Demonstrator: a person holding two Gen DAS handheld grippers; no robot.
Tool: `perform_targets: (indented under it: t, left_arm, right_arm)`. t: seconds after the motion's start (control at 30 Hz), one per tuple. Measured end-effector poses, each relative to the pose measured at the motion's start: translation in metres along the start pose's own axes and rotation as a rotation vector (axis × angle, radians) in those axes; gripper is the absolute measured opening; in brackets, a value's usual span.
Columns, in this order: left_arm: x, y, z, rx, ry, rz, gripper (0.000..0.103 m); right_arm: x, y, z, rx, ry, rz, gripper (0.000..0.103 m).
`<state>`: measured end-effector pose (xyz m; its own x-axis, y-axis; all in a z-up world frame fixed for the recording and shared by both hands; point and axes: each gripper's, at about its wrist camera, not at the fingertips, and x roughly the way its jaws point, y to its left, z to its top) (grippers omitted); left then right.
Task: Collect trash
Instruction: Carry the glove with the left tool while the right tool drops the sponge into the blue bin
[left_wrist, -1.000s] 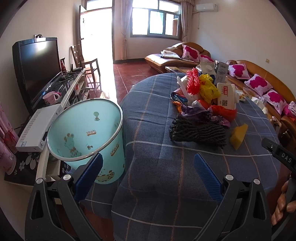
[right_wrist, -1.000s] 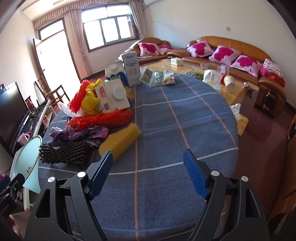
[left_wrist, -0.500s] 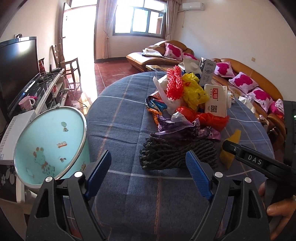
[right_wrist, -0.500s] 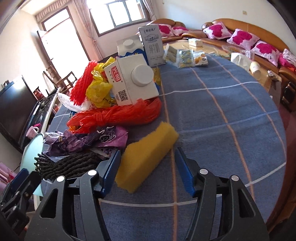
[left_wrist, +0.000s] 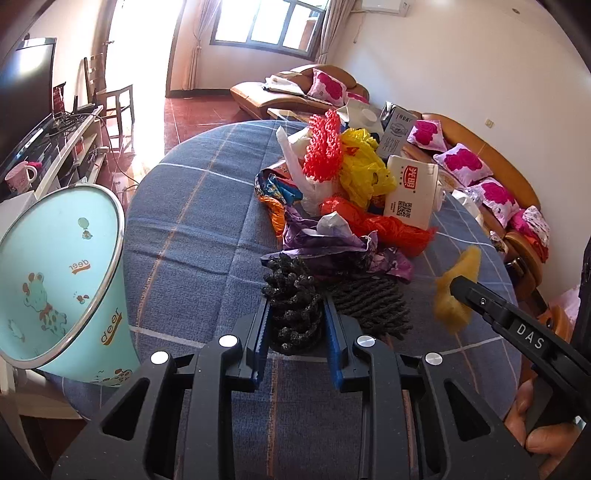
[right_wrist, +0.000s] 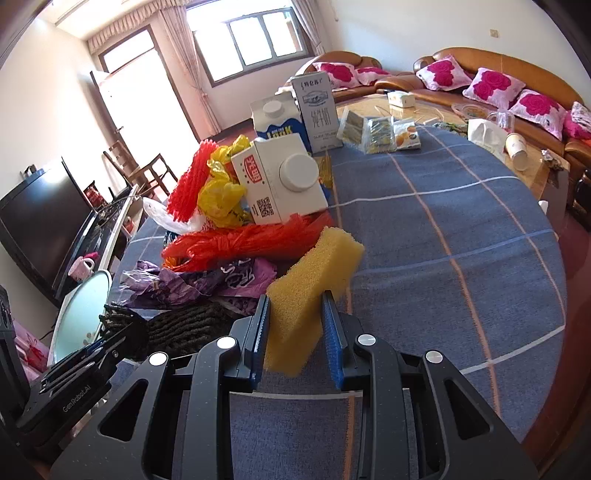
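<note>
A pile of trash lies on the blue checked tablecloth (left_wrist: 192, 236): black foam netting (left_wrist: 295, 306), purple plastic bag (left_wrist: 332, 243), orange bag (left_wrist: 380, 225), red net (left_wrist: 325, 147), yellow bag (left_wrist: 362, 166), white carton (left_wrist: 410, 192). My left gripper (left_wrist: 295, 325) is shut on the near end of the black netting. My right gripper (right_wrist: 295, 332) is shut on a yellow sponge (right_wrist: 314, 280), tilted and lifted at its near end. The sponge also shows blurred in the left wrist view (left_wrist: 458, 284). A light blue bin (left_wrist: 55, 280) stands at the table's left edge.
Milk cartons (right_wrist: 314, 110) and snack packets (right_wrist: 376, 133) stand at the table's far side. A TV (right_wrist: 40, 221) on a stand is to the left, sofas with pink cushions (right_wrist: 495, 85) to the right, a coffee table with a paper cup (right_wrist: 517, 151) beyond.
Both grippers moved forward to the pile and closed: the left on the black netting, the right on the yellow sponge, which now tilts up.
</note>
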<state>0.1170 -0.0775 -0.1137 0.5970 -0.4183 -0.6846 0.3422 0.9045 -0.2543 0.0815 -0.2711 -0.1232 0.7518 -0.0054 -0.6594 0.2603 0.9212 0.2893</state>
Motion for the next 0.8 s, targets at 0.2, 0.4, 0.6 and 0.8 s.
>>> perform_targets:
  t: [0.2,0.4,0.6,0.8]
  left_arm:
    - [-0.039,-0.001,-0.002,0.032,-0.050,0.007,0.025]
    - [-0.086,0.012,0.007,0.028,-0.146,0.056,0.025]
    - [-0.116,0.049,0.019,-0.018,-0.216,0.212,0.026]
    - [-0.142,0.099,0.021,-0.101,-0.268,0.357,0.026]
  right_arm:
    - [-0.023,0.004,0.000,-0.017,-0.079,-0.039,0.029]
    - [-0.038,0.016,-0.001,-0.047,-0.103,-0.032,0.029]
    - [-0.050,0.052,0.002,-0.134,-0.128,0.019,0.029]
    - [-0.050,0.105,0.004,-0.231,-0.131,0.107,0.029]
